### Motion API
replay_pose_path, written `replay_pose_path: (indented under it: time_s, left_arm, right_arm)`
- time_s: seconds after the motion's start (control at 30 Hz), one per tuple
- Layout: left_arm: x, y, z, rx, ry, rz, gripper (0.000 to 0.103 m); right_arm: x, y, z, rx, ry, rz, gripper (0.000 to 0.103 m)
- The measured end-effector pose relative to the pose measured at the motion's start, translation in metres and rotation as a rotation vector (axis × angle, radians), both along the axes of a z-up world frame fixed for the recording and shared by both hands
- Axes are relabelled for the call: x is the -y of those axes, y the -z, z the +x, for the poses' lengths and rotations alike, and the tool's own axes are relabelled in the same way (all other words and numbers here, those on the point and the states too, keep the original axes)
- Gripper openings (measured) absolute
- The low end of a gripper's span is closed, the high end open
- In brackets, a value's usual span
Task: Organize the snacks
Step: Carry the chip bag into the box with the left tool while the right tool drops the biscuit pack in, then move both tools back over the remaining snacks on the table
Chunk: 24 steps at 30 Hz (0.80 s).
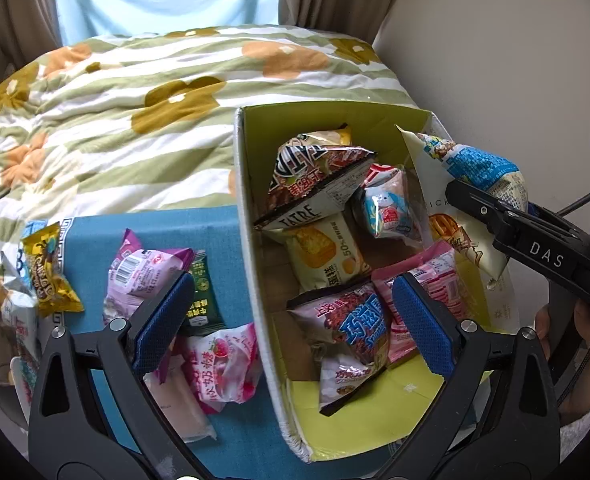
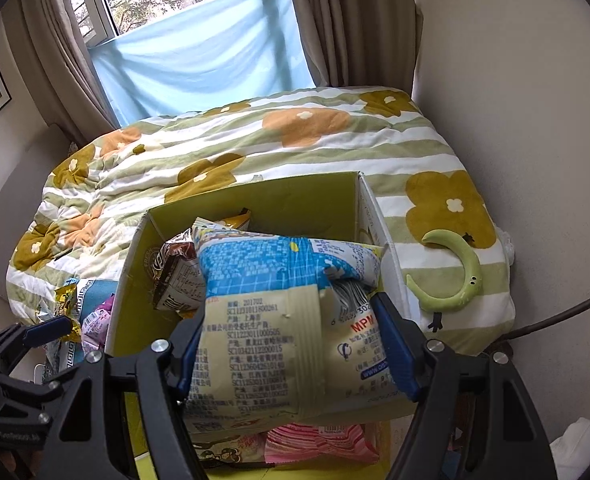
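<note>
Cardboard box (image 1: 251, 264), packed with snack packets, fills centre-right of the left view; its near wall divides it from loose packets on the blue cloth (image 1: 215, 224). Left gripper (image 1: 291, 320) straddles that wall, jaws wide, empty. Right gripper (image 2: 295, 344), tilted down, clamps a blue-and-cream bag (image 2: 279, 304) above the box.

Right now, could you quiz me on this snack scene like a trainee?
1. True or false: the right tool grips a blue-and-cream snack bag.
2. The left tool is: A) open and empty, B) shut on a packet.
3. Where does the green packet lie: inside the cardboard box, or outside on the blue surface?

Key: 1 true; 2 A; 3 outside on the blue surface.
</note>
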State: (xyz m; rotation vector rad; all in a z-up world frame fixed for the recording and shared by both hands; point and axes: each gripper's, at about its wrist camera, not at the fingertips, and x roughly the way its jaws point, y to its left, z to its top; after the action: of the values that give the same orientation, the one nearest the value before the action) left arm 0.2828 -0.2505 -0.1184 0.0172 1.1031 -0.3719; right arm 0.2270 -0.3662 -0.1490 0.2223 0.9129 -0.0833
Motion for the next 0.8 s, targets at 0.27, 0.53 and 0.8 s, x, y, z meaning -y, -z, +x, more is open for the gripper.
replay_pose_path:
  time_s: [0.27, 0.53, 0.8]
  left_arm:
    - [-0.025, 0.006, -0.02, -0.023, -0.011, -0.012, 0.098]
    - [-0.055, -0.011, -0.038, 0.014, -0.074, -0.026, 0.099]
    - [-0.1, -0.046, -0.058, 0.094, -0.206, -0.02, 0.099]
  right_arm:
    - [-0.012, -0.002, -0.018, 0.131, -0.014, 0.037, 0.103]
    - [-0.017, -0.013, -0.04, 0.104, -0.025, -0.007, 0.103]
    - [-0.031, -0.041, -0.054, 0.143, -0.086, -0.035, 0.103]
